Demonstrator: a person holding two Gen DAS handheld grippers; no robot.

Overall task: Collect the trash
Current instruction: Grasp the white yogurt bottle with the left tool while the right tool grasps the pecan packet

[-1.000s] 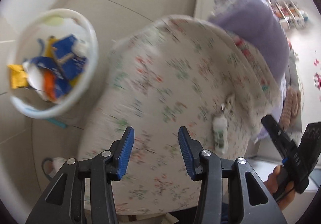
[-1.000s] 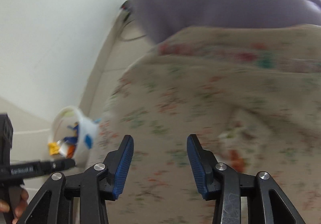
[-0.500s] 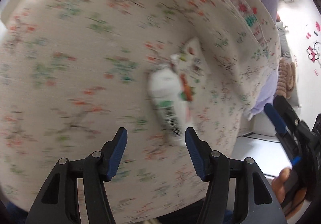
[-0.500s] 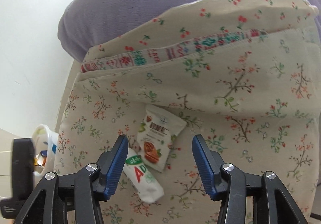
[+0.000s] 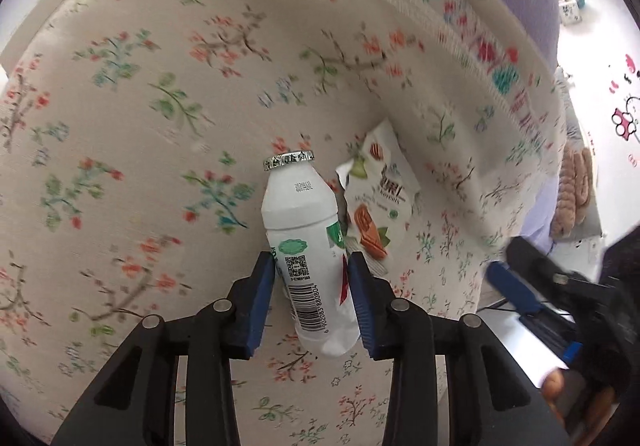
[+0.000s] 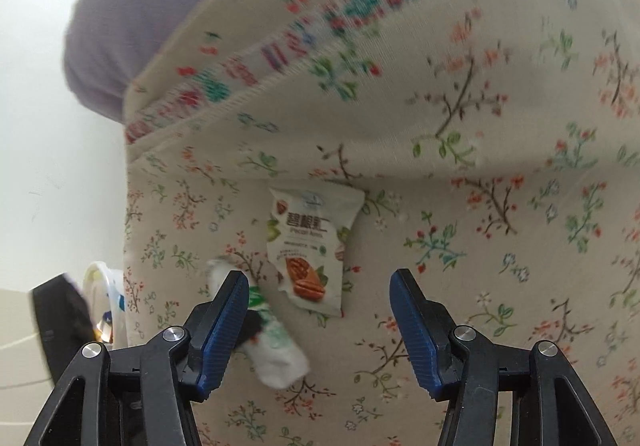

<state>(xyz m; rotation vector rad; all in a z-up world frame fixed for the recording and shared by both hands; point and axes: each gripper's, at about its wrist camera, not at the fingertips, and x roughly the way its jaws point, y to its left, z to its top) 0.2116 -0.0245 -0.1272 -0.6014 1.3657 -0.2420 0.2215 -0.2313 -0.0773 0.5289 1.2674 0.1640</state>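
Observation:
A white plastic drink bottle (image 5: 306,242) with a barcode lies on a floral bedspread (image 5: 140,106). My left gripper (image 5: 311,278) has its blue pads on both sides of the bottle's lower body, closed onto it. A white pecan snack packet (image 5: 376,206) lies just right of the bottle. In the right wrist view the packet (image 6: 310,246) lies ahead of my right gripper (image 6: 318,298), which is open and empty just short of it. The bottle (image 6: 276,346) shows at the lower left, partly behind the left finger.
A purple quilt (image 6: 132,18) lies beyond the floral cover's patterned hem. A white trash bin (image 6: 100,298) with wrappers shows on the floor at the left edge of the bed. A brown plush toy (image 5: 576,190) lies at the right by the wall.
My left gripper swung from the bin to the bed, reached the bottle and closed onto it. My right gripper moved closer to the snack packet and stayed open.

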